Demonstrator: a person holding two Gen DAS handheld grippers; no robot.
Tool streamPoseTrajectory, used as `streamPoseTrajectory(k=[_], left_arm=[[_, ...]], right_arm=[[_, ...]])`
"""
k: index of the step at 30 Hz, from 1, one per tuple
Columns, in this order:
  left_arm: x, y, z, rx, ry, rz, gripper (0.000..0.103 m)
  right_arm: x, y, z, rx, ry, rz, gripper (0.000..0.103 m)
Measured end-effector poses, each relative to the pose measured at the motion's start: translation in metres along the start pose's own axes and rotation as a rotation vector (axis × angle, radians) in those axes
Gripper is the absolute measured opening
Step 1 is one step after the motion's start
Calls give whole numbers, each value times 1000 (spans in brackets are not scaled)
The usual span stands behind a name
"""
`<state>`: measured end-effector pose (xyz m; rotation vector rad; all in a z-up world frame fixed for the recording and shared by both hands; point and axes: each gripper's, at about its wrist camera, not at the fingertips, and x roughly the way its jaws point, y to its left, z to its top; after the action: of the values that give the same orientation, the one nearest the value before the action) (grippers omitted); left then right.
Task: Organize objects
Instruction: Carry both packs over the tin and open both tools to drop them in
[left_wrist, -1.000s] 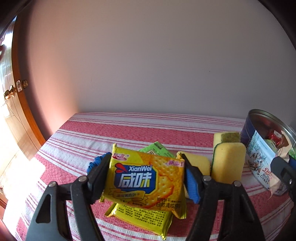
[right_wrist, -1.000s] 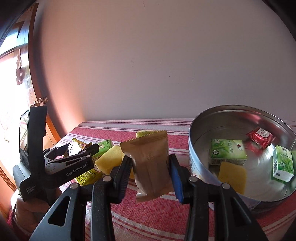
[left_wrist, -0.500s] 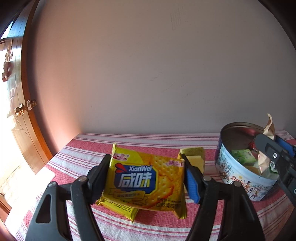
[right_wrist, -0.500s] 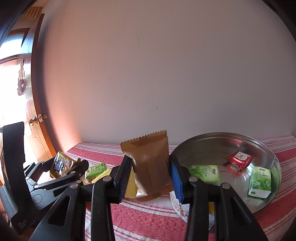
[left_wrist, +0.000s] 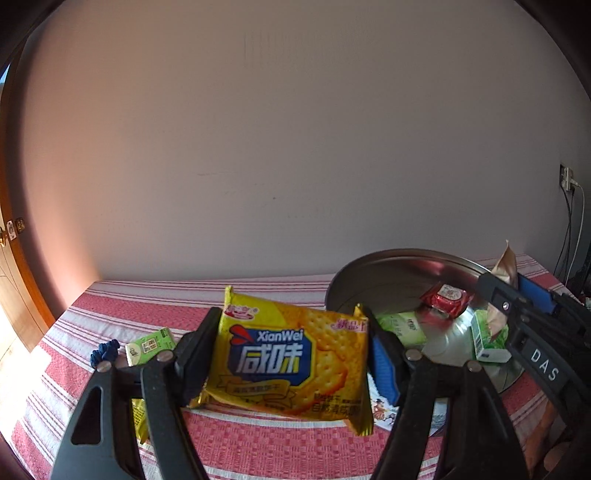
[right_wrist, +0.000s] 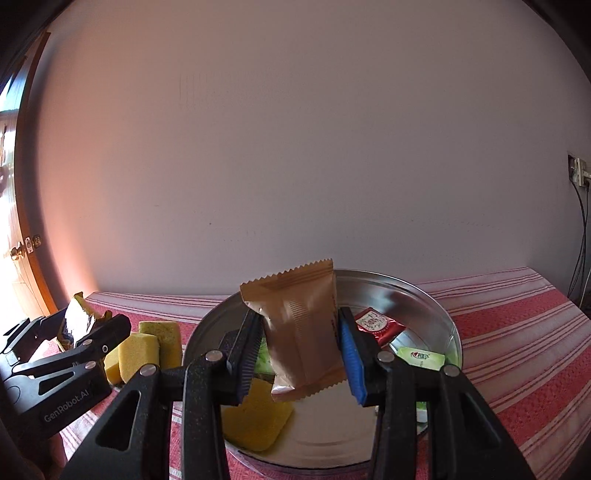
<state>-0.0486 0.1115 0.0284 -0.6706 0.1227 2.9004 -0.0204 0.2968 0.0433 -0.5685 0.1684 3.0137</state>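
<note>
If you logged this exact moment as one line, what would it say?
left gripper: shut on yellow cracker packet | right gripper: shut on brown foil pouch, above round metal tin | phase: carrying to tin

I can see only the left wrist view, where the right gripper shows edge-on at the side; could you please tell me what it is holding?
Observer: The right gripper is shut on a brown packet with a serrated top edge, held upright.
Operator: Thank you. Where is the packet relative to the tin?
Observer: In the right wrist view it hangs in front of the open round tin, apparently above its near side.
Operator: Is there anything in the tin that I am missing?
Observer: Yes, a yellow sponge lies on the tin's floor at the near left. In your view, the cracker packet in the left gripper probably covers it.
</note>
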Motion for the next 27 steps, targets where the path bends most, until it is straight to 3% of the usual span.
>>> streamPoseTrajectory(k=[14, 27], left_arm=[[46, -85, 3, 26, 84, -117, 72], [67, -90, -10, 30, 144, -123, 72]], right_arm=[[45, -61, 3, 11, 90, -160, 44], [74, -66, -11, -27, 172, -166, 44]])
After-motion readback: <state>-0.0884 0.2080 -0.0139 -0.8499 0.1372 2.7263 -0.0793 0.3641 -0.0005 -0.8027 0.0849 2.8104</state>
